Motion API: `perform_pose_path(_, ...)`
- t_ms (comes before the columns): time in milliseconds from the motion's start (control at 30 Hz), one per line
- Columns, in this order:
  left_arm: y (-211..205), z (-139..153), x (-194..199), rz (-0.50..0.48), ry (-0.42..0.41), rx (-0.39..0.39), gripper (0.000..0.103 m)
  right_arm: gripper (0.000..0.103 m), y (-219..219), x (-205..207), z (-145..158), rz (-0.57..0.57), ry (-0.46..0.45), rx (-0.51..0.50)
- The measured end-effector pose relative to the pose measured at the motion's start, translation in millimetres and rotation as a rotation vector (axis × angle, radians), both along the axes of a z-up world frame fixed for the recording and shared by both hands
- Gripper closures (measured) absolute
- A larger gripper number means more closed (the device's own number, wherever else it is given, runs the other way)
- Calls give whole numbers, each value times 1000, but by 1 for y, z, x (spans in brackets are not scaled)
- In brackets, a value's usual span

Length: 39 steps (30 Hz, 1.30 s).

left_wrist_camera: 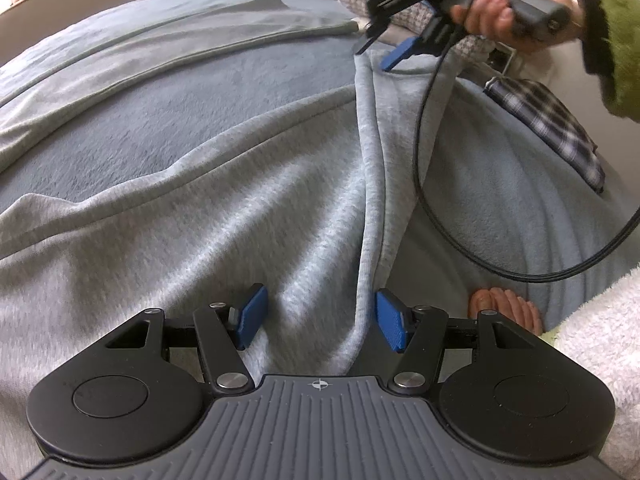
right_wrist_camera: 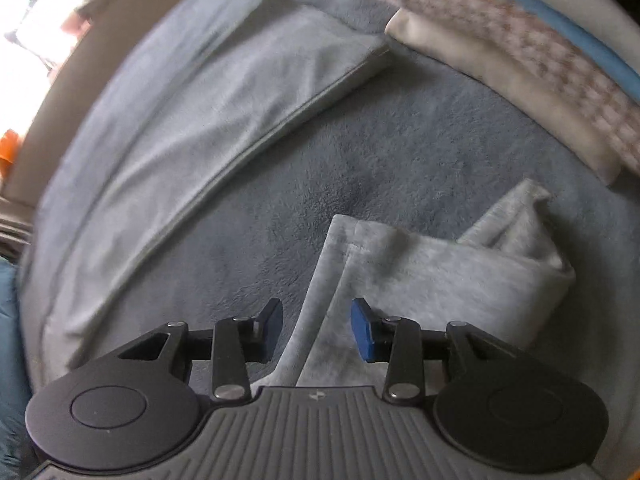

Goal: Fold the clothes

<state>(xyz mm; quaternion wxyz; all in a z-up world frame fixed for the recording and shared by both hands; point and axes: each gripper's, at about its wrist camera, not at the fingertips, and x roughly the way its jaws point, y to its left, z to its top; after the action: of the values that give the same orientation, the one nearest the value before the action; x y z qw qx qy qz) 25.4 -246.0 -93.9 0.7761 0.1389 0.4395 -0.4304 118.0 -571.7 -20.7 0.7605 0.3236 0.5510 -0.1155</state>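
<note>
The left gripper [left_wrist_camera: 318,318] stands with its blue pads [left_wrist_camera: 251,316] well apart, grasping nothing; a raised fold of the grey garment [left_wrist_camera: 224,208] runs up between the jaws, close by the right-hand pad. The garment, which may be a pair of sweatpants, lies spread across the blue-grey blanket [left_wrist_camera: 192,120], one long strip [left_wrist_camera: 132,68] stretched out farther back.

The right gripper [right_wrist_camera: 317,330] is likewise released, its jaws wide, hanging over the garment's hem [right_wrist_camera: 340,240]; whether the pads touch the cloth is hard to tell, as this view is blurred. From the left wrist view that same gripper [left_wrist_camera: 380,50] shows at the far end of the fold, tilted down, held by a hand [left_wrist_camera: 508,4] in a green fuzzy sleeve [left_wrist_camera: 620,40], with a black cable [left_wrist_camera: 424,168] looping down from it across the cloth.

A checked cloth [left_wrist_camera: 548,128] lies on the blanket to the right. Folded items [right_wrist_camera: 520,60] are stacked at the blanket's far edge. Fingers [left_wrist_camera: 506,310] and a white fleecy sleeve [left_wrist_camera: 592,340] show beside the left gripper.
</note>
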Motion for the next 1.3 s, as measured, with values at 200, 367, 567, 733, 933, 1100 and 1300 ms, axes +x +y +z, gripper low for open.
perform_pose_path(200,2,1,-1,4,7,-10,44,62,2,18,-19,5,101,-3)
perform_pose_path(367,7,1,-3,9,15,-25,44,77,-2,15,-25,-24,124,-13)
perform_pose_path(567,19,5,-8,2,29,-52,44,100,-6,-12,-11,-46,59,-29)
perform_pose_path(733,43,10,-9,0,104,-145,44,101,-12,-72,37,-120,-87,-23)
perform_pose_path(933,70,8,-9,6,188,-183,44,101,-33,-188,76,-307,-128,-51)
perform_pose_path(1100,78,0,-6,30,277,-189,44,102,-52,-264,27,-515,-37,21)
perform_pose_path(1300,83,2,-6,71,312,-193,44,103,-57,-297,-5,-621,-11,82)
